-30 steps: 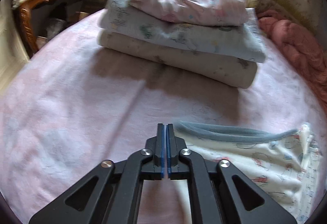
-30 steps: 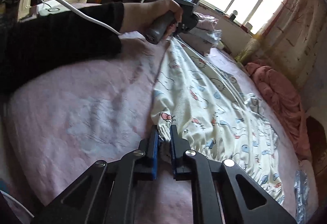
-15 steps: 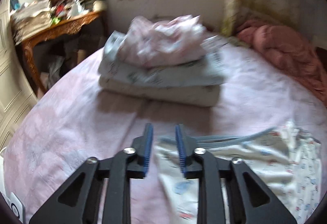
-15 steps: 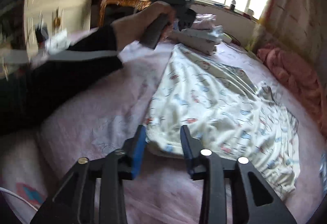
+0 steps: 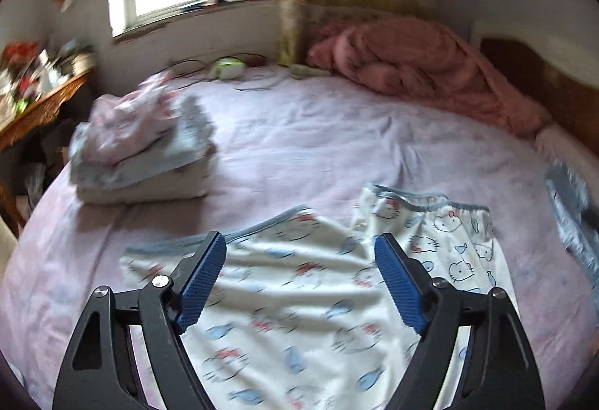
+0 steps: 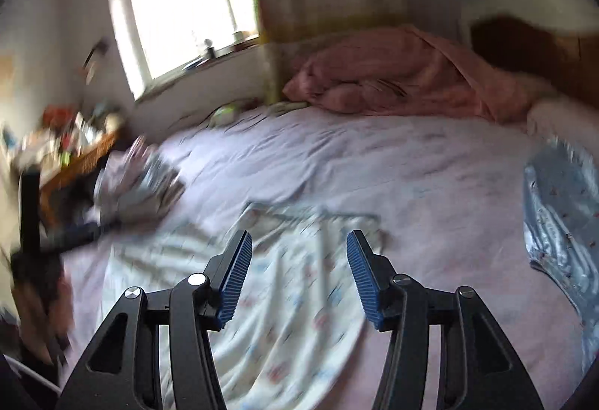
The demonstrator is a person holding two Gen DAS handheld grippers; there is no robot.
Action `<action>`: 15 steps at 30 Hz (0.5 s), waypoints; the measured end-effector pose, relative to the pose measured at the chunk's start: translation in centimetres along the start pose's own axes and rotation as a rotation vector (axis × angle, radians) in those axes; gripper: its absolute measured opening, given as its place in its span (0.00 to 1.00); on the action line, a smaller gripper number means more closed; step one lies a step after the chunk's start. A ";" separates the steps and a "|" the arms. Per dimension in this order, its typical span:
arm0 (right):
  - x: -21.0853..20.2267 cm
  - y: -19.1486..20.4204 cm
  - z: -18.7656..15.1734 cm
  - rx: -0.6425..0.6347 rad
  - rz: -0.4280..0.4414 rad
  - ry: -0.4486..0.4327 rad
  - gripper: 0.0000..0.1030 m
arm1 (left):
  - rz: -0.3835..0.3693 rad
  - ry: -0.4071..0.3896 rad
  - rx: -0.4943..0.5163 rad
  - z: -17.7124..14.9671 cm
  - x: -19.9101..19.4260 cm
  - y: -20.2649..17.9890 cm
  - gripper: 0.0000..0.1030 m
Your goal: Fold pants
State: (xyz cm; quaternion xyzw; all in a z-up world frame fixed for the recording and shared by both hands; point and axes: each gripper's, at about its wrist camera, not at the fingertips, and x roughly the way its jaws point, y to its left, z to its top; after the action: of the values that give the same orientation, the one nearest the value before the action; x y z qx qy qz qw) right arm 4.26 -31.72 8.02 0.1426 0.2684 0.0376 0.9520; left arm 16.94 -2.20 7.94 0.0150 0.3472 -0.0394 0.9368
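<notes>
White pants (image 5: 299, 297) with a cartoon cat print and grey-blue waistband lie spread on the pink bed sheet (image 5: 318, 148). My left gripper (image 5: 300, 252) is wide open and empty, hovering above the pants near the waistband. In the right wrist view the same pants (image 6: 284, 316) appear blurred below my right gripper (image 6: 299, 252), which is also wide open and empty. The hand holding the other gripper shows blurred at the left edge of the right wrist view.
A stack of folded clothes (image 5: 142, 151) sits at the left of the bed. A crumpled pink blanket (image 5: 419, 69) lies at the back right. A blue-grey patterned cloth (image 6: 561, 222) lies at the right edge. A cluttered wooden desk (image 5: 33, 99) stands left of the bed.
Both grippers have let go of the pants, opened wide and lifted away. Both views have swung toward the far side of the bed.
</notes>
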 end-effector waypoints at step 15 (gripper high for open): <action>17.3 -11.5 0.9 0.155 0.077 0.250 0.53 | 0.027 0.253 0.086 3.8 17.3 -9.6 0.55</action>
State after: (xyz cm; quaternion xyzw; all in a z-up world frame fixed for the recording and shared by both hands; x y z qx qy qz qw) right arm 19.41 -40.43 -3.28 0.2200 0.3814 0.0707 0.8951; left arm 31.66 -13.05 -0.45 0.0647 0.4604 -0.0395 0.8845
